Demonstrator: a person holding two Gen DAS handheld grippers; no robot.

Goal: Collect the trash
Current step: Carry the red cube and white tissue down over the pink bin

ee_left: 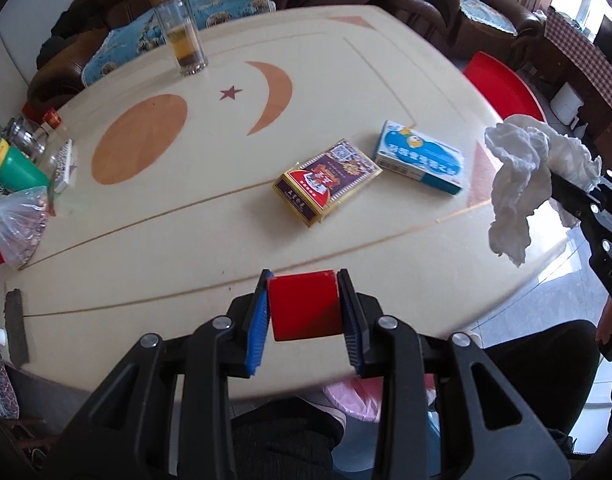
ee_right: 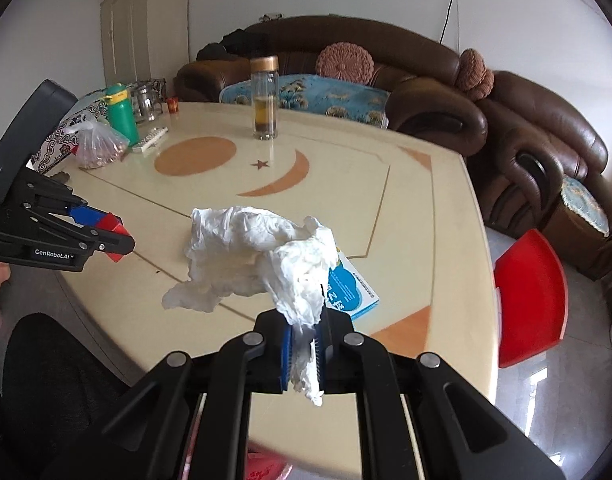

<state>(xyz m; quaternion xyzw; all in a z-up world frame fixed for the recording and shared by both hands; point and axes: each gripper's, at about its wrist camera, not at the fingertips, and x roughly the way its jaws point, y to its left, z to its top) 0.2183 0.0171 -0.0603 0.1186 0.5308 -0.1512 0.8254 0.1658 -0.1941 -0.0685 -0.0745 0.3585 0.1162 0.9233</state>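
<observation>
A home living room. Brown leather sofa point(ee_right: 386, 80) wraps behind the cream inlaid table point(ee_right: 426, 208), with round crocheted cushions point(ee_right: 345, 61) and a blue patterned throw point(ee_right: 306, 94) on it. Glass tea bottle point(ee_right: 265, 98), green flask point(ee_right: 122, 112) and a bagged snack point(ee_right: 100, 146) on the table; red plastic stool point(ee_right: 530, 300) beside it.

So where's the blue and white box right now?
The blue and white box lies flat on the table, right of the red and gold packet, near the edge by the red chair.

Left gripper point(ee_left: 304, 306) was held level and low, its jaws clamped on a red block point(ee_left: 302, 305). Right gripper point(ee_right: 304, 354) was raised, its jaws pinching crumpled white tissue point(ee_right: 262, 258).
</observation>
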